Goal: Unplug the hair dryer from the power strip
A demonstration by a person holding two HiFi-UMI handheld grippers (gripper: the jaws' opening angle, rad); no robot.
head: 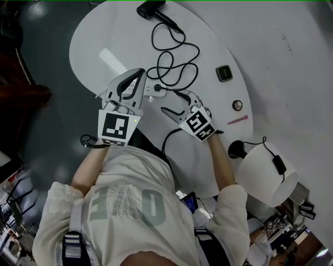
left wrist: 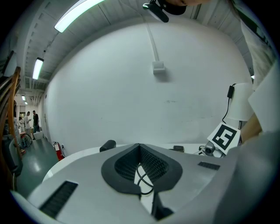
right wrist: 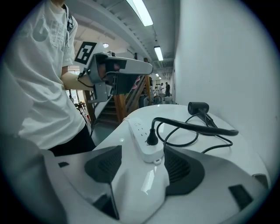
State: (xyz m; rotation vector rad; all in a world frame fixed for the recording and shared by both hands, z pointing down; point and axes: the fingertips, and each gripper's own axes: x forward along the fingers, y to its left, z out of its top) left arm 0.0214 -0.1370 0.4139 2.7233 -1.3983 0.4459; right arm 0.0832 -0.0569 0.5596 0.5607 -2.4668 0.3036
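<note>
Right gripper view: plug [right wrist: 152,139] beyond tool [right wrist: 146,165].

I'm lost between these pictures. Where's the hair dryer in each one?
Head view: hair dryer at the top edge, on the table's far end.
Left gripper view: small and dark, left of centre, at the table's rim.
Right gripper view: right of centre, far along the table.
Shared landmark: its black cord.

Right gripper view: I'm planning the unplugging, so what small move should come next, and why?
Probably ease the right tongs forward until they straddle the black plug: they stand open, only the near end of the power strip shows between them, and the plug is seated.
</note>
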